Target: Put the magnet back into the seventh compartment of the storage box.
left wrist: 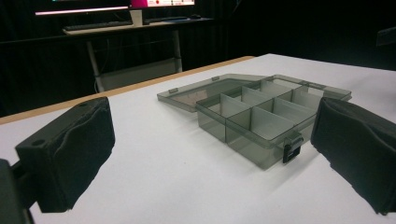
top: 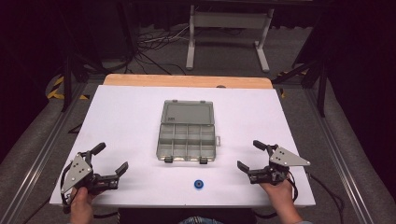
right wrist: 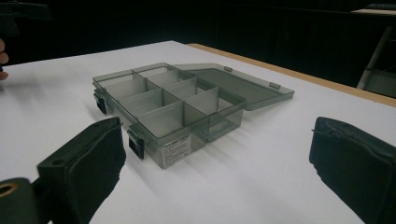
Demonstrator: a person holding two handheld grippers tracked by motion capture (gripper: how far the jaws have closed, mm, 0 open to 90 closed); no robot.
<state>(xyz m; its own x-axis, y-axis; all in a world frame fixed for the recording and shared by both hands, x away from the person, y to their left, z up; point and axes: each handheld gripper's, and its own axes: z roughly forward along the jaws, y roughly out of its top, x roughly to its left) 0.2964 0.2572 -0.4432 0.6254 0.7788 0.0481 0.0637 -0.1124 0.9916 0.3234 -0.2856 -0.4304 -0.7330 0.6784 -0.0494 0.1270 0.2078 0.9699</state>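
Observation:
A grey see-through compartment box (top: 187, 140) lies open at the table's middle, its lid (top: 187, 112) folded flat away from me. Its compartments look empty in the left gripper view (left wrist: 261, 112) and the right gripper view (right wrist: 168, 105). A small blue ring (top: 199, 184) rests on the white table near the front edge. My left gripper (top: 111, 157) stands open at the front left, nothing between its jaws. My right gripper (top: 250, 155) stands open at the front right, also holding nothing. Both point toward the box from a short distance.
The white tabletop (top: 126, 121) has a wooden strip (top: 187, 81) along its far edge. Beyond it stand a white metal frame (top: 228, 32) and cables on the floor. Black rails run along both table sides.

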